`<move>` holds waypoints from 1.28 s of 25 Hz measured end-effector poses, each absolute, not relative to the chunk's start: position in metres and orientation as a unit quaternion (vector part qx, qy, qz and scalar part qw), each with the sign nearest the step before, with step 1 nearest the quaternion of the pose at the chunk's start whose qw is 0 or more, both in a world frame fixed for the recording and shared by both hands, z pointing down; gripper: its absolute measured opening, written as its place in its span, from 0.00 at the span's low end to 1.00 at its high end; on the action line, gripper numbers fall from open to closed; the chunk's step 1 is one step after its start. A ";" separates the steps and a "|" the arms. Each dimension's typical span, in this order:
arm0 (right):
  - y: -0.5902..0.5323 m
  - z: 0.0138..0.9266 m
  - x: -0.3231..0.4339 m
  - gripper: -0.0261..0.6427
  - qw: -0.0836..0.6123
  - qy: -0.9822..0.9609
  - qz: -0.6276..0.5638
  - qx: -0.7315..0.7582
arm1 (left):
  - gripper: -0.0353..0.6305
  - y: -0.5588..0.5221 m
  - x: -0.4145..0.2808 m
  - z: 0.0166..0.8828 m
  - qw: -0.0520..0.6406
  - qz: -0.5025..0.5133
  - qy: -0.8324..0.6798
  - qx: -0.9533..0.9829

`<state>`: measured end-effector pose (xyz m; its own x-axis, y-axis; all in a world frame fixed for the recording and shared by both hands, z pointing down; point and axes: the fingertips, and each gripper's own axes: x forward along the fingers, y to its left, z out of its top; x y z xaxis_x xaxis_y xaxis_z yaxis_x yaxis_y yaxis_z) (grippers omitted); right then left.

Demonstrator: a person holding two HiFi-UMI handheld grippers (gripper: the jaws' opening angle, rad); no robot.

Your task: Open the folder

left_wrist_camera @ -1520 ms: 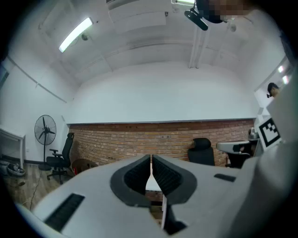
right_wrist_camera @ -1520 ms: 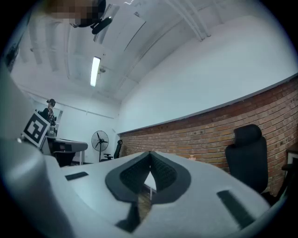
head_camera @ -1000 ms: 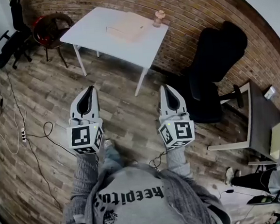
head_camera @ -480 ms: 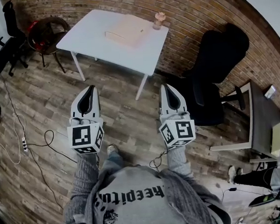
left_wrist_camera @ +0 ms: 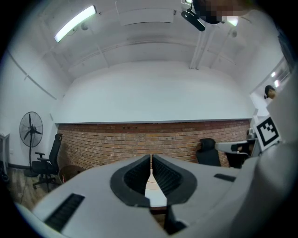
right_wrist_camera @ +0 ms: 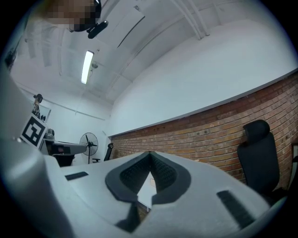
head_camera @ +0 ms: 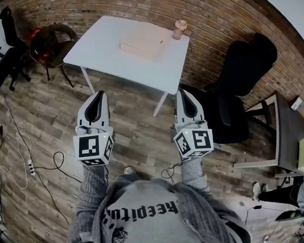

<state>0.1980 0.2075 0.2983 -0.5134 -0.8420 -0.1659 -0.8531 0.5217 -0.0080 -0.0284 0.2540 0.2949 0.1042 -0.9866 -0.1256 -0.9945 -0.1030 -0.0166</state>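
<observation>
We can read only one print: white lettering across the dark shirt, seen from above its wearer. The letters "eepito" are fairly clear; both ends run under the grey cardigan. The left marker cube and right marker cube carry black-and-white square codes only.

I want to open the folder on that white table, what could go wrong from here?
1. Loose cables lie on the floor near the person's feet; a step could catch one.
2. A small figurine stands close beside the folder on the table; swinging the cover open might knock it over.
3. The left gripper and right gripper are shut and empty; they must open before pinching the flat cover.
</observation>
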 end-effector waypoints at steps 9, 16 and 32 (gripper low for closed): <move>0.181 0.308 0.167 0.04 0.060 0.864 0.033 -0.499 | 0.07 0.215 -0.062 0.307 0.032 0.052 0.658 -0.751; 0.139 0.316 0.163 0.04 0.051 0.860 0.032 -0.507 | 0.07 0.172 -0.068 0.319 0.022 0.050 0.652 -0.756; -0.041 0.298 0.127 0.04 0.069 0.880 0.037 -0.468 | 0.07 0.012 -0.095 0.299 0.041 0.046 0.677 -0.733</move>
<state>0.1273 -0.0407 0.2981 -0.5527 -0.8187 -0.1559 -0.8288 0.5595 0.0000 -0.0945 0.0120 0.2988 0.0785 -0.9893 -0.1230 -0.9968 -0.0795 0.0030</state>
